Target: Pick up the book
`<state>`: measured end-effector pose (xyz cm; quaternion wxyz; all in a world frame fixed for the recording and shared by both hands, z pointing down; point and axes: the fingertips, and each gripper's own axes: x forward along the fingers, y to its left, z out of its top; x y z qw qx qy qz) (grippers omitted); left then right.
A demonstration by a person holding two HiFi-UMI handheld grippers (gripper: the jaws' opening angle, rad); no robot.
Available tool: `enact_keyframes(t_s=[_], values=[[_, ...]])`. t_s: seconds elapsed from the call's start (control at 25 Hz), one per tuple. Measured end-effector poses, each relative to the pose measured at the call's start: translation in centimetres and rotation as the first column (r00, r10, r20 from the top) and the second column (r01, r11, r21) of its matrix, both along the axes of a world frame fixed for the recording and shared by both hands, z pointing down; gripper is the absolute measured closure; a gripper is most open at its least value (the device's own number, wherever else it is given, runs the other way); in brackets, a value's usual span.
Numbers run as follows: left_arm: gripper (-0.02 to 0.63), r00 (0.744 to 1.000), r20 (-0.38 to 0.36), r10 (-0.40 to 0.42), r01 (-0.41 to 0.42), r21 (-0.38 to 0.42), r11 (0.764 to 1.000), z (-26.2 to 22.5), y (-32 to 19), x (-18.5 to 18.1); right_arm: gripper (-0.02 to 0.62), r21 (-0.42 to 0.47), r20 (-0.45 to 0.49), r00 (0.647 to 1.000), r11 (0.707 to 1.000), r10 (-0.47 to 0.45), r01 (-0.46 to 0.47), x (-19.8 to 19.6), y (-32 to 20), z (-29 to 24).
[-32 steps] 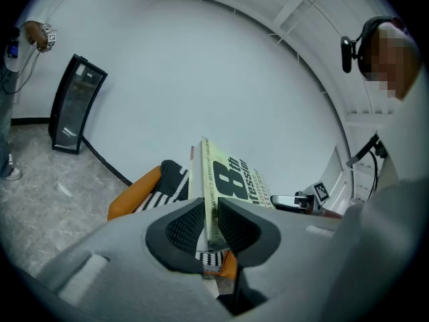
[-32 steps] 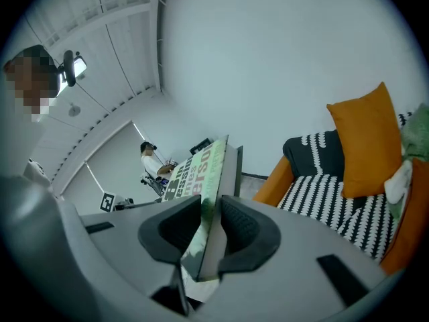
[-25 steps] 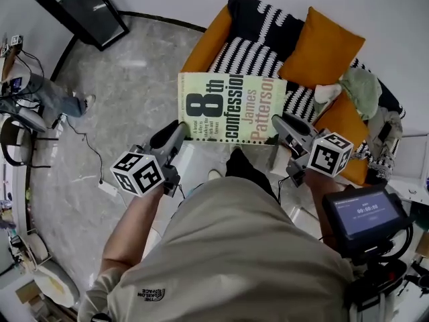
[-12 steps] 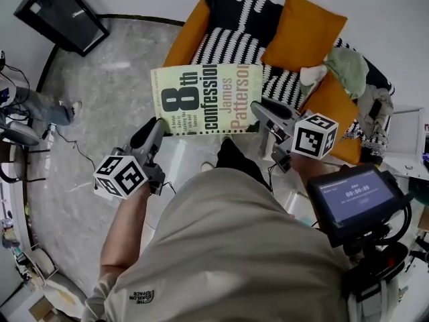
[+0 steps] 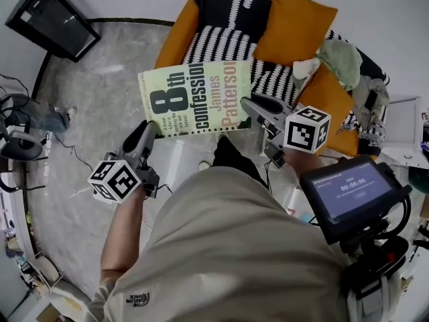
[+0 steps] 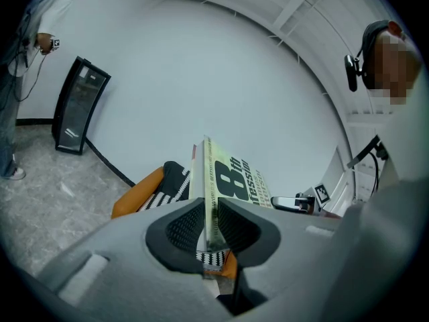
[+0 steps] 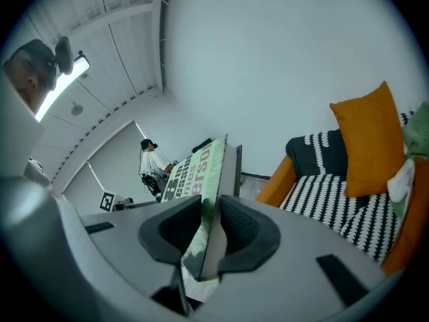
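Note:
A pale green paperback book (image 5: 196,98) with large black title print hangs in the air in front of the sofa, cover up. My left gripper (image 5: 150,127) is shut on its left lower corner, and in the left gripper view the book (image 6: 221,183) stands edge-on between the two pads. My right gripper (image 5: 247,103) is shut on the book's right edge; the right gripper view shows the book (image 7: 201,180) pinched between the dark pads. Both grippers hold it level above the floor.
An orange sofa (image 5: 175,37) with a black-and-white striped throw, an orange cushion (image 5: 293,25) and clothes (image 5: 340,60) lies just beyond the book. A black speaker (image 5: 43,20) stands at the upper left. A person (image 5: 47,119) stands at the left. A screen device (image 5: 352,194) sits at the right.
In the head view the book, both grippers and the whole room have slid left and slightly up together. Both grips on the book look unchanged.

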<state>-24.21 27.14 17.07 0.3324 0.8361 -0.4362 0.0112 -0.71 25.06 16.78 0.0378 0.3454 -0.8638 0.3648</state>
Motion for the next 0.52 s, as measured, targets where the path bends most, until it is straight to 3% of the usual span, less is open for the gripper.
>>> enact_keyframes(t_s=[0.52], values=[[0.538,1.0,0.001,0.004,-0.004,0.003,1.0,0.02,-0.39,0.0,0.499,0.008,-0.006,1.0,1.0,0.001,0.0,-0.01,-0.14,-0.06]])
